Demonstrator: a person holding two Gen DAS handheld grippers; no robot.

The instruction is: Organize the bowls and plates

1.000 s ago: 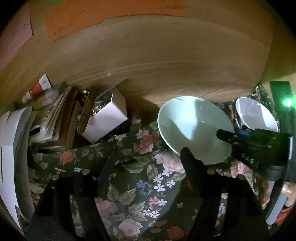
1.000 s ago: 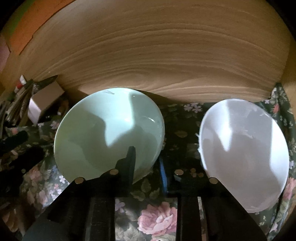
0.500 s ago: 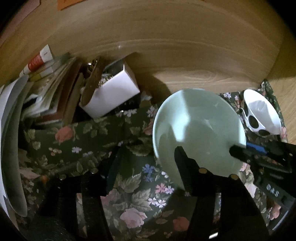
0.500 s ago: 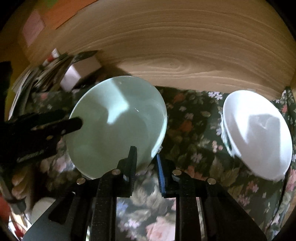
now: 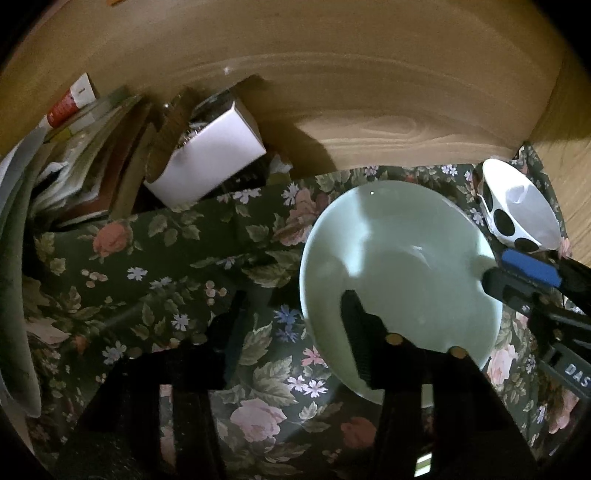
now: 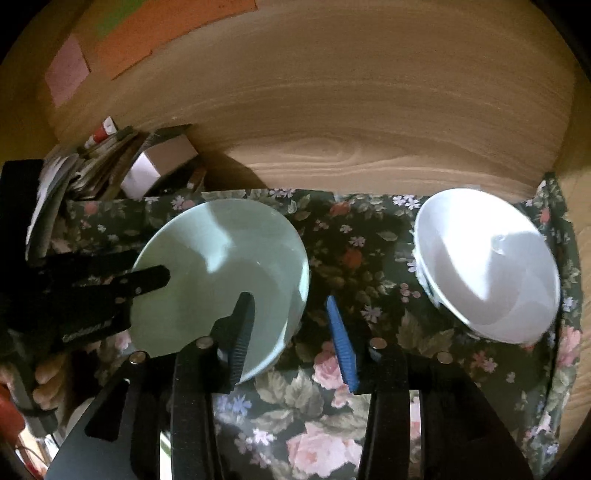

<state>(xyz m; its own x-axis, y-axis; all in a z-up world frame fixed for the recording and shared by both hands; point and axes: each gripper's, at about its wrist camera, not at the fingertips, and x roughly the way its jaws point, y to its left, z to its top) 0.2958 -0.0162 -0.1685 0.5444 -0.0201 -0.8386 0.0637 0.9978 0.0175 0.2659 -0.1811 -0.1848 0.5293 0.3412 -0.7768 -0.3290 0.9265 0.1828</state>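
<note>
A pale green bowl sits on the floral cloth. My left gripper straddles its left rim, one finger inside and one outside; the jaws are closing, and a gap still shows at the outer finger. My right gripper straddles the right rim; its jaws are opening and the blue pad stands clear of the bowl wall. Each wrist view shows the other gripper reaching over the bowl's far side. A white bowl with black dots rests apart to the right.
A wooden wall rises right behind the cloth. A white box and leaning books and papers crowd the back left. A hand holds the left gripper. Paper notes are stuck on the wall.
The green bowl was carried left, away from the white bowl. My right gripper, shut on its rim before, has opened. My left gripper has come over the other rim, its jaws narrowing.
</note>
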